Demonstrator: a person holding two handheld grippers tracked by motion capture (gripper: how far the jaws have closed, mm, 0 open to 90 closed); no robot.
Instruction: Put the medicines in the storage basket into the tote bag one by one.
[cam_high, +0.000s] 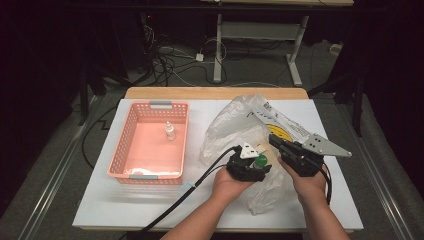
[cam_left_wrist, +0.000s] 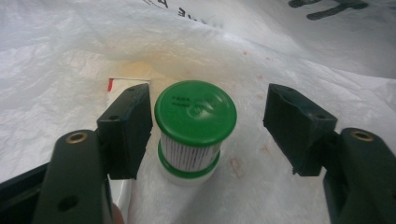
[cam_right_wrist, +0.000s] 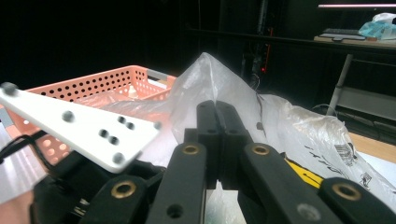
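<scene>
Work in hand: the two grippers are getting a small bottle with a green cap out of a clear plastic bag on the white table.
Where the bottle is: it stands on the bag plastic between the jaws of the left gripper. In the high view its green cap peeks out at the 3 o'clock side of that gripper.
Left gripper: its jaws stand partly open. One pad is just beside the cap, maybe touching it. The other pad is well apart from it, so the bottle is not squeezed.
Right gripper: the right gripper is closed tight and pinches a fold of the bag, holding it up like a little tent.
What could go wrong: the bottle could tip or roll, because nothing grips it and the plastic under it is soft and slippery.
Also: if the jaws close off-centre, the round cap could pop out sideways.
Also: the jaws could grab bag plastic along with the bottle, and then the bag would come too.
Also: if the right gripper lets the fold slip, the bag could drop over the bottle and hide it.
Nearby: a pink basket sits at 9 o'clock from the bag, with a small white dropper bottle inside.
</scene>
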